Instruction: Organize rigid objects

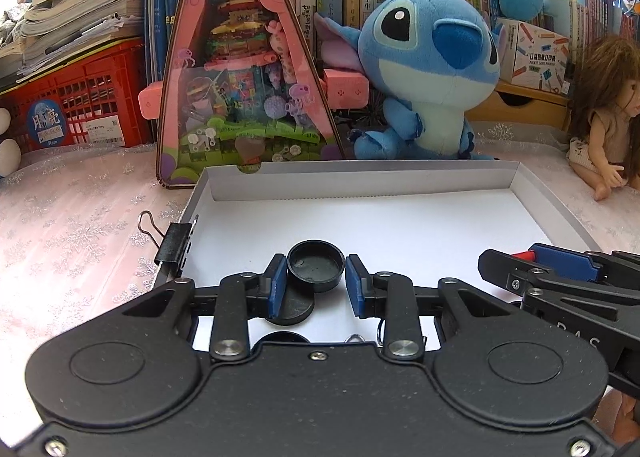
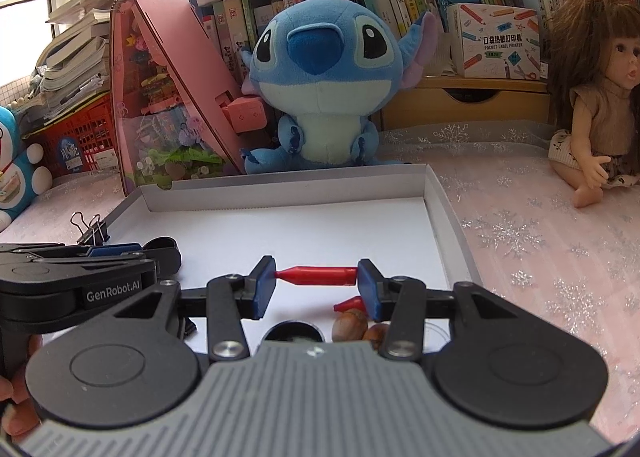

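Note:
My left gripper [image 1: 316, 271] is shut on a black round cap [image 1: 316, 262], held just above the floor of a white shallow tray [image 1: 360, 187]. Under it lies a second black disc [image 1: 290, 309]. My right gripper [image 2: 316, 278] is shut on a red cone-shaped piece [image 2: 320, 275], gripped end to end over the same tray [image 2: 280, 195]. Below it in the tray lie another red piece [image 2: 352, 303], two hazelnuts [image 2: 350, 329] and a black cap [image 2: 294, 331]. Each gripper shows in the other's view, the right gripper [image 1: 524, 257] at the right and the left gripper [image 2: 132, 253] at the left.
A black binder clip [image 1: 172, 243] sits at the tray's left rim, with two binder clips [image 2: 90, 227] showing there in the right wrist view. Behind the tray stand a blue plush toy [image 1: 428, 73] and a pink triangular display [image 1: 244, 69]. A doll [image 2: 592, 97] sits at the right. Bookshelves line the back.

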{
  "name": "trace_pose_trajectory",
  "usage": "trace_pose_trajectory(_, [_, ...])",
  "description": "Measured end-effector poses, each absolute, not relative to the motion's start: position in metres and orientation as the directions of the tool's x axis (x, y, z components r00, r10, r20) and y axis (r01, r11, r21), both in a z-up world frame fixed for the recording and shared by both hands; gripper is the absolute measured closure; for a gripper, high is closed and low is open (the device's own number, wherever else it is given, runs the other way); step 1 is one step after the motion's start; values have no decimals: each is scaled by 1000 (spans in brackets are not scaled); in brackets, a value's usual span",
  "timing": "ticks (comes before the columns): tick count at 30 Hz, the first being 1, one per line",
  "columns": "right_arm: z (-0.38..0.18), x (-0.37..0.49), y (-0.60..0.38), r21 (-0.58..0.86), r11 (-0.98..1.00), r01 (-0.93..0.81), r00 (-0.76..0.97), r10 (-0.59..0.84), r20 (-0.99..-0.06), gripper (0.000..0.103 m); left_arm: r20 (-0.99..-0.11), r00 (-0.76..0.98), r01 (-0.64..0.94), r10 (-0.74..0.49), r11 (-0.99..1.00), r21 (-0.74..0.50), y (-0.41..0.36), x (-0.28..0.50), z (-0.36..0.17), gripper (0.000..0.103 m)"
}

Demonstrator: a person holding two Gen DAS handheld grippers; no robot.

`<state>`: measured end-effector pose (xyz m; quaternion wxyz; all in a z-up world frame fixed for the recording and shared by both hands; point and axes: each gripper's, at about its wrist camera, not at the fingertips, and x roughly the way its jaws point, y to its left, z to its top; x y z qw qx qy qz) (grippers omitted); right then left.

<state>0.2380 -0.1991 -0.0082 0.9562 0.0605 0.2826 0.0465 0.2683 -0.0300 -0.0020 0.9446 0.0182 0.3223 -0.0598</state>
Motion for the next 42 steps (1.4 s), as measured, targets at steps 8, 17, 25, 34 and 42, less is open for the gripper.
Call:
trace_pose_trajectory(8, [-9, 240, -196, 111, 992, -55, 831, 107, -546, 52, -608, 788, 128, -97, 992, 7, -31, 270, -3, 73])
trace_pose_trajectory(17, [-9, 240, -196, 111, 992, -51, 832, 104, -545, 49, -610, 787, 128, -95, 992, 11, -32, 269, -3, 72])
trace_pose_trajectory(25, [-5, 236, -197, 111, 993, -45, 840, 98, -534, 40, -615, 783, 115, -90, 993, 0, -27, 266, 0, 59])
trace_pose_trajectory(34, [4, 227, -199, 121, 991, -50, 845, 106, -524, 35, -597, 797, 118, -91, 993, 6, -27, 254, 11, 39])
trace_pose_trajectory(42, [11, 213, -204, 126, 991, -43, 852, 102, -513, 23, -580, 810, 122, -91, 992, 16, -28, 238, 23, 25])
